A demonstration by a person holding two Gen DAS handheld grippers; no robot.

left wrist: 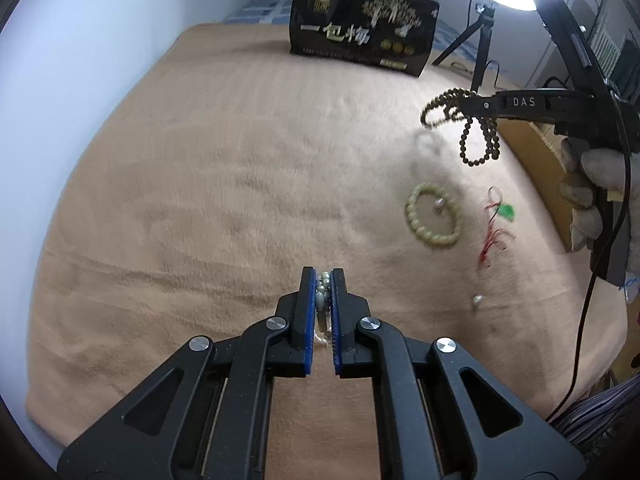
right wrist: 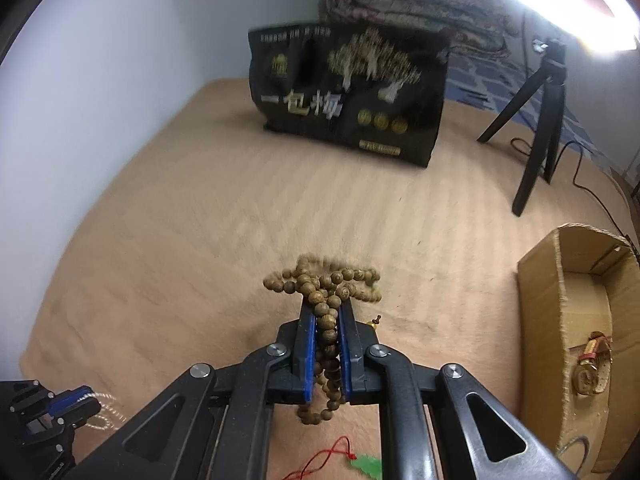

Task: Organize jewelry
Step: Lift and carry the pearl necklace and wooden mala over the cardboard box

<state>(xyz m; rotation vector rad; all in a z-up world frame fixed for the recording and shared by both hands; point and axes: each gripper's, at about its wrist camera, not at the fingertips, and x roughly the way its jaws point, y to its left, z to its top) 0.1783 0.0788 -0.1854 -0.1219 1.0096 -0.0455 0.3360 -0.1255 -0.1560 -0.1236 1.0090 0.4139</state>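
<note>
The black bag (left wrist: 362,36) standing at the far side carries large pale characters "一包梅" on its front; the smaller gold print on it is too blurred to read. The right gripper (left wrist: 472,105) has the white letters "DAS" on its black finger.

Two fisheye cameras are in use, one mounted on each handheld gripper, each looking forward along its own jaws and angled steeply down at the tan blanket (left wrist: 200,200).

The left wrist view sits close above the blanket, with the left gripper (left wrist: 323,276) at bottom centre. It faces the black bag (left wrist: 362,36) at the far edge and takes in the right gripper (left wrist: 466,106) at upper right.

The right wrist view is similarly close, with the right gripper (right wrist: 328,308) at bottom centre. The left gripper (right wrist: 76,400) shows at its lower left corner.

Both views share the blanket, the black bag, the tripod (right wrist: 540,120), the cardboard box (right wrist: 560,300) and the green pendant (right wrist: 366,466).
</note>
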